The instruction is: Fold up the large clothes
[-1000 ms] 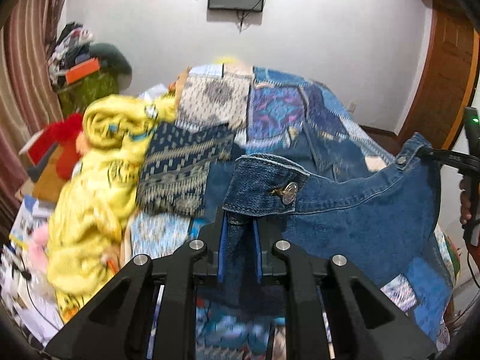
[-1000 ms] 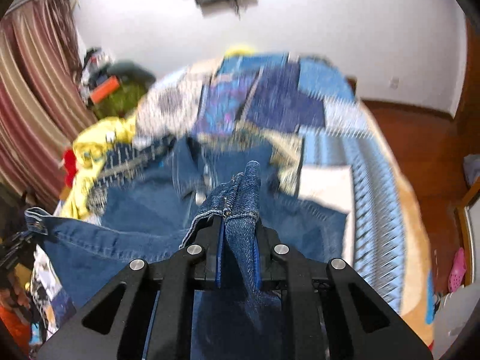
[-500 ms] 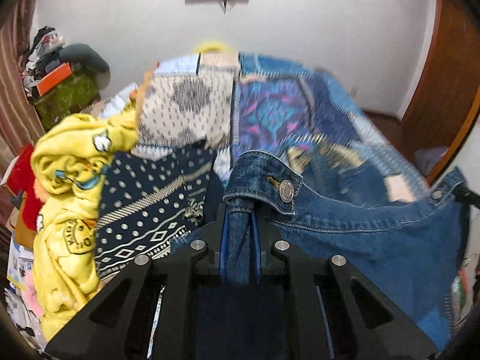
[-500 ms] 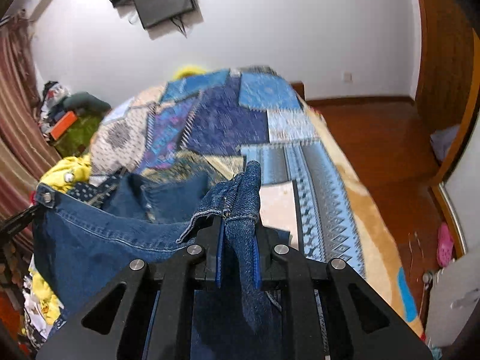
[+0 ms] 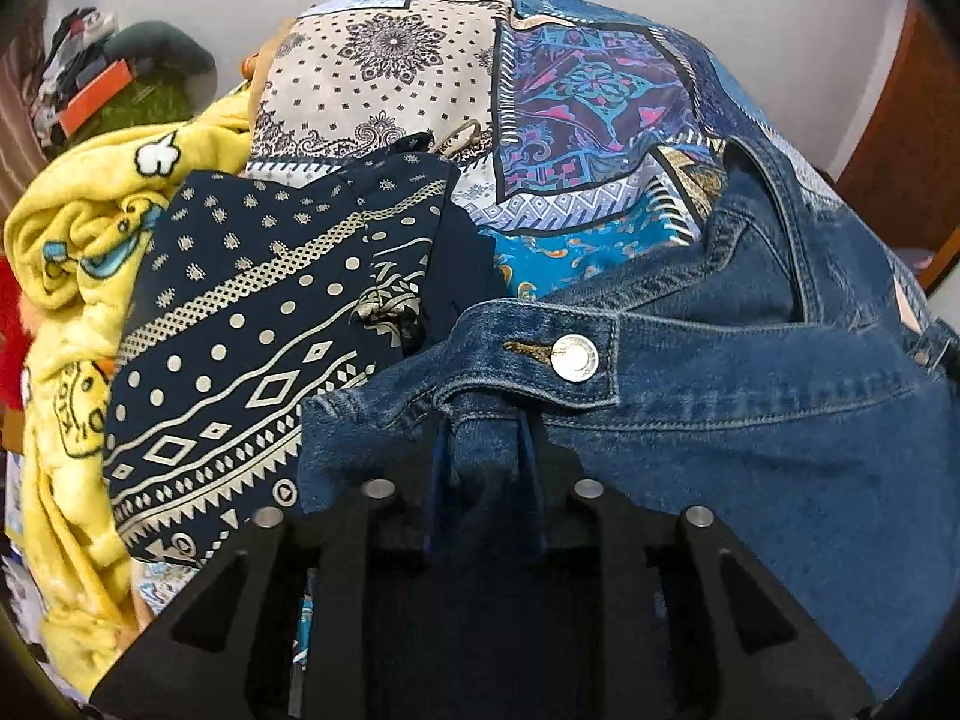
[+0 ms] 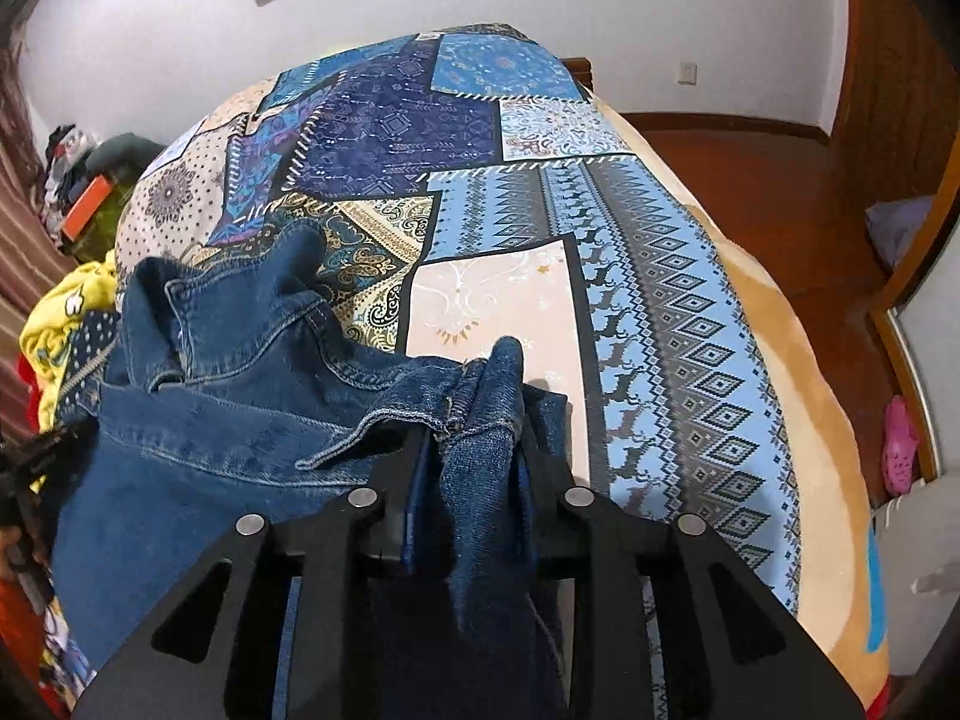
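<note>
Over the patchwork bedspread (image 6: 516,138) the denim jacket (image 5: 780,456) has come down since a second ago: it was held up in the air, and now its body lies on the bed beside the dark patterned cloth (image 5: 252,324). The left gripper (image 5: 480,450) and the right gripper (image 6: 474,450) each stay clenched on a bunched piece of the denim. I judge the jacket is now laid out, so smoothing and the first fold can follow.

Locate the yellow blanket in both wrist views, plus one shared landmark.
Left wrist: yellow blanket fills the left edge, beside the navy patterned cloth.
Right wrist: small patch at far left, behind the denim jacket.
Shared landmark: orange box, upper left in both.
</note>
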Available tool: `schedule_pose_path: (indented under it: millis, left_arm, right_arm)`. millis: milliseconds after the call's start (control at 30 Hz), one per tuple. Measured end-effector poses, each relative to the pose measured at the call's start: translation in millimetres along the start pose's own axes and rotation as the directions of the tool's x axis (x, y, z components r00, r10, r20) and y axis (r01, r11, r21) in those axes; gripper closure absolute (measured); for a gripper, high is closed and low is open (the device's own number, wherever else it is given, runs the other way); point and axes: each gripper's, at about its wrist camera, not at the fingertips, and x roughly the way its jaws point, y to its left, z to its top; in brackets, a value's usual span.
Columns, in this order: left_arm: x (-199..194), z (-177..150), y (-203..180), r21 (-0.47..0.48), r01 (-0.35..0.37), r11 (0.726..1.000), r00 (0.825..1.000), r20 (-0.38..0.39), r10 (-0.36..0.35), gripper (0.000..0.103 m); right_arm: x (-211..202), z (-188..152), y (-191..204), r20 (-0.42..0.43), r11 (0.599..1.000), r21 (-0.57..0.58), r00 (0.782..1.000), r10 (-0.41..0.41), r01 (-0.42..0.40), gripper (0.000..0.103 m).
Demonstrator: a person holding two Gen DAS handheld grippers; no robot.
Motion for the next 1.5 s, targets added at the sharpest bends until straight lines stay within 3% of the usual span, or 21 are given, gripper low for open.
schedule_pose_path:
  millis: [67, 133, 267, 400, 467, 667, 867, 1033, 1167, 1233, 1300, 1367, 1433, 1500]
  left_arm:
    - [-4, -4, 0, 0.022, -0.021, 1.000, 1.000, -0.005, 0.021, 0.067]
    - [-10, -10, 1, 0.046, -0.040, 0.998, 0.999, -0.026, 0.041, 0.061]
    - [-26, -21, 4, 0.093, -0.096, 0.991, 0.994, -0.037, 0.099, 0.037]
    - [-53, -35, 9, 0.131, -0.097, 0.987, 0.994, -0.030, 0.102, 0.034]
    - [-70, -43, 12, 0.124, -0.071, 0.990, 0.997, -0.030, 0.075, 0.026]
    - [-102, -57, 3, 0.097, 0.058, 0.994, 0.998, -0.021, -0.056, 0.025]
    - [-107, -68, -30, 0.128, 0.195, 0.972, 0.981, -0.031, -0.193, 0.024]
    - [-80, -73, -45, 0.138, 0.195, 0.971, 0.980, -0.078, -0.185, 0.023]
    - [-66, -71, -30, 0.099, 0.179, 0.979, 0.983, -0.066, -0.173, 0.023]
    - [-63, -70, -15, 0.042, 0.147, 0.988, 0.988, -0.058, -0.144, 0.023]
    - [-59, -71, 1, -0.023, 0.202, 0.979, 0.978, -0.055, -0.203, 0.023]
    - [-60, -75, 5, -0.040, 0.212, 0.976, 0.976, -0.045, -0.214, 0.024]
    - [-65, -77, 4, -0.019, 0.194, 0.981, 0.981, -0.027, -0.195, 0.024]
    - [-72, -80, 4, 0.009, 0.122, 0.992, 0.993, -0.001, -0.122, 0.023]
  right_arm:
    - [-5, 0, 2, -0.009, 0.999, -0.020, 1.000, -0.026, 0.026, 0.071]
    - [-7, 0, 5, -0.037, 0.994, -0.049, 0.995, -0.098, 0.096, 0.045]
    - [-29, -10, 16, -0.026, 0.970, -0.160, 0.982, -0.188, 0.181, 0.043]
    - [-56, -23, 31, -0.003, 0.955, -0.229, 0.981, -0.193, 0.187, 0.042]
    - [-66, -28, 42, 0.008, 0.954, -0.246, 0.985, -0.174, 0.171, 0.038]
    - [-83, -42, 96, 0.017, 0.958, -0.283, 0.999, -0.042, 0.045, 0.033]
    - [-68, -60, 160, -0.028, 0.936, -0.340, 0.996, 0.083, -0.087, 0.033]
    - [-42, -77, 188, -0.094, 0.918, -0.378, 0.992, 0.087, -0.117, 0.033]
    - [-29, -85, 183, -0.124, 0.913, -0.399, 0.991, 0.043, -0.089, 0.033]
    - [-29, -86, 170, -0.128, 0.917, -0.385, 0.990, 0.062, -0.108, 0.023]
    - [-35, -84, 155, -0.113, 0.934, -0.341, 0.991, 0.073, -0.107, 0.022]
    - [-38, -82, 141, -0.102, 0.948, -0.308, 0.993, 0.053, -0.082, 0.022]
    - [-41, -81, 120, -0.098, 0.964, -0.259, 0.995, 0.033, -0.057, 0.021]
    - [-44, -82, 104, -0.096, 0.974, -0.226, 0.995, 0.001, -0.023, 0.021]
